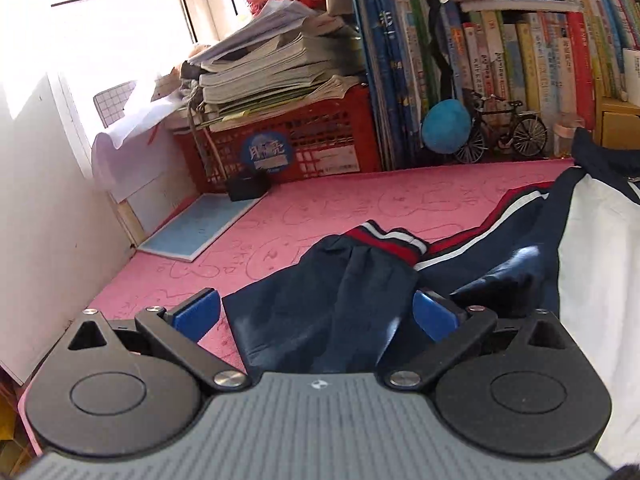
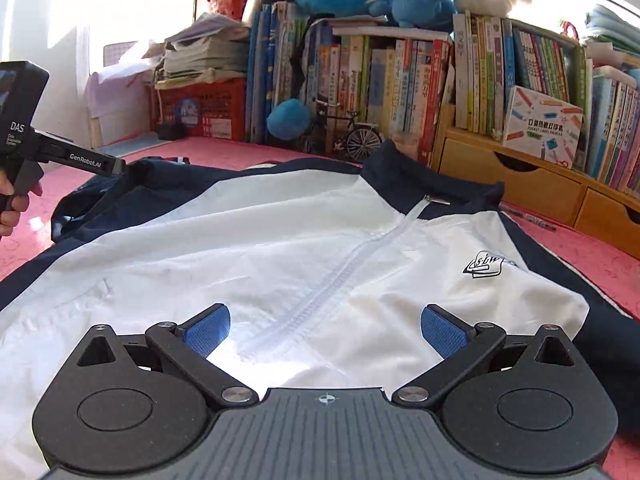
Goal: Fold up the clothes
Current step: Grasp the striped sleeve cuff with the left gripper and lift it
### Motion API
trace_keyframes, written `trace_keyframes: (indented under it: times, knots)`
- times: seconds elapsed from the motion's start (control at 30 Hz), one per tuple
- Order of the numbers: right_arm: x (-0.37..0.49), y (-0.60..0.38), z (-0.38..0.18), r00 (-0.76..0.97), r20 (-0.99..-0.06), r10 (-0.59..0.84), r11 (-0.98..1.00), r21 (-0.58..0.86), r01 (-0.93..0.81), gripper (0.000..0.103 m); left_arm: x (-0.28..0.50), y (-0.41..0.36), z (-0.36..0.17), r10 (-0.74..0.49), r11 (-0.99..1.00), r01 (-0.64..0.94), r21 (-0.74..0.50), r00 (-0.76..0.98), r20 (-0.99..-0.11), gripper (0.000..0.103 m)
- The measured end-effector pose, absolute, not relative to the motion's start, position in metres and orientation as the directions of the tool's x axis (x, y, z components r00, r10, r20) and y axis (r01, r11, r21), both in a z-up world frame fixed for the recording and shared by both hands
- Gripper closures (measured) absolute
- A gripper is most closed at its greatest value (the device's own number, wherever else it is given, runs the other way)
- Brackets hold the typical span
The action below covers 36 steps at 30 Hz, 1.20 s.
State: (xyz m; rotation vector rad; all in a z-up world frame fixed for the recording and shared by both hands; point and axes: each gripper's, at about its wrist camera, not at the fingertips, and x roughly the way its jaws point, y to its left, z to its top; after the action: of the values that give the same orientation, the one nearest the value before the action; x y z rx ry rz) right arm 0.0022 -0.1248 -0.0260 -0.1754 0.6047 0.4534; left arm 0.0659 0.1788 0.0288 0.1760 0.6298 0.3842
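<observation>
Jacket, white front with navy sleeves, lies zip-up across the pink counter; chest crest reads "STW", and the left tool at the frame's left edge reads "GenRobot.AI" and "DAS". Left tool spread wide around the navy sleeve, striped cuff ahead, bare counter upper left. Right tool spread wide above the hem, gripping nothing.

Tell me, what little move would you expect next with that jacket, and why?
Probably the left gripper closes on the navy sleeve lying between its open fingers, to fold it over the white front of the jacket. The sleeve sprawls sideways on the pink mat, its striped cuff pointing away, while the right gripper hovers open over the zipper.
</observation>
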Motion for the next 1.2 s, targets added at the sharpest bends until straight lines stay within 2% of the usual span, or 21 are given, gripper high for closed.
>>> trace_keyframes:
  times: [0.1,0.17,0.23,0.3,0.37,0.4,0.47,0.53,0.57,0.6,0.7,0.73,0.77,0.9,1.03,1.1,1.13,1.17,1.2]
  knots:
    - [0.003,-0.123,-0.039,0.706,-0.624,0.335,0.896,-0.021,-0.443,0.0,0.08,0.194,0.007,0.374,0.927,-0.262,0.268,0.695,-0.614,0.0]
    - [-0.002,-0.127,-0.034,0.7,-0.606,0.378,0.886,0.015,-0.464,0.0,0.08,0.2,-0.003,0.351,0.936,-0.253,0.243,0.689,-0.634,0.0]
    - [-0.004,-0.129,-0.022,0.681,-0.581,0.446,0.86,0.068,-0.506,0.0,0.071,0.203,-0.006,0.327,0.945,-0.249,0.212,0.728,-0.603,0.014]
    - [0.0,-0.122,-0.004,0.655,-0.562,0.506,0.83,0.109,-0.548,0.0,0.07,0.203,-0.005,0.322,0.946,-0.232,0.224,0.741,-0.59,0.072]
    - [0.01,-0.105,0.014,0.635,-0.554,0.538,0.805,0.116,-0.581,0.0,0.07,0.205,0.0,0.332,0.942,-0.231,0.243,0.749,-0.573,0.094]
    - [0.016,-0.094,0.022,0.627,-0.55,0.552,0.793,0.113,-0.599,0.0,0.07,0.207,0.003,0.339,0.939,-0.234,0.252,0.754,-0.563,0.097]
    - [0.029,-0.07,0.034,0.621,-0.535,0.573,0.769,0.088,-0.633,0.001,0.069,0.216,0.016,0.328,0.942,-0.232,0.242,0.781,-0.531,0.099]
    - [0.048,-0.035,0.041,0.595,-0.537,0.597,0.737,0.075,-0.672,0.012,0.064,0.232,0.037,0.328,0.942,-0.247,0.225,0.815,-0.478,0.099]
    - [0.057,-0.018,0.041,0.572,-0.557,0.602,0.724,0.079,-0.685,0.031,0.061,0.24,0.048,0.333,0.941,-0.26,0.219,0.83,-0.448,0.099]
    - [0.066,-0.002,0.041,0.549,-0.575,0.606,0.712,0.085,-0.697,0.045,0.055,0.25,0.062,0.343,0.937,-0.28,0.207,0.849,-0.401,0.099]
    - [0.088,0.043,0.032,0.515,-0.59,0.622,0.698,0.121,-0.706,0.045,0.028,0.289,0.101,0.343,0.939,-0.33,0.094,0.917,-0.206,0.099]
    - [0.091,0.055,0.026,0.509,-0.595,0.621,0.696,0.12,-0.708,0.045,0.018,0.305,0.108,0.332,0.943,-0.331,0.039,0.93,-0.158,0.099]
    - [0.095,0.066,0.02,0.503,-0.602,0.62,0.694,0.121,-0.71,0.045,0.013,0.321,0.112,0.334,0.941,-0.339,-0.007,0.93,-0.152,0.098]
    - [0.097,0.095,-0.012,0.42,-0.691,0.588,0.663,0.115,-0.74,0.042,0.013,0.375,0.079,0.33,0.92,-0.381,-0.093,0.881,-0.338,0.095]
    - [0.086,0.107,-0.025,0.439,-0.699,0.564,0.616,0.003,-0.788,0.028,0.026,0.397,0.026,0.327,0.903,-0.422,-0.079,0.794,-0.513,0.095]
    - [0.086,0.108,-0.021,0.432,-0.698,0.57,0.611,0.009,-0.792,0.024,0.034,0.408,0.006,0.311,0.872,-0.467,-0.146,0.759,-0.572,0.094]
    - [0.085,0.107,-0.02,0.431,-0.697,0.573,0.61,0.011,-0.792,0.024,0.038,0.413,0.001,0.297,0.86,-0.476,-0.181,0.757,-0.582,0.092]
    - [0.084,0.103,-0.019,0.441,-0.691,0.572,0.619,0.011,-0.785,0.023,0.042,0.417,-0.001,0.291,0.847,-0.487,-0.212,0.76,-0.582,0.081]
    - [0.083,0.099,-0.019,0.452,-0.686,0.571,0.629,0.011,-0.778,0.022,0.047,0.421,-0.002,0.292,0.835,-0.499,-0.234,0.761,-0.58,0.076]
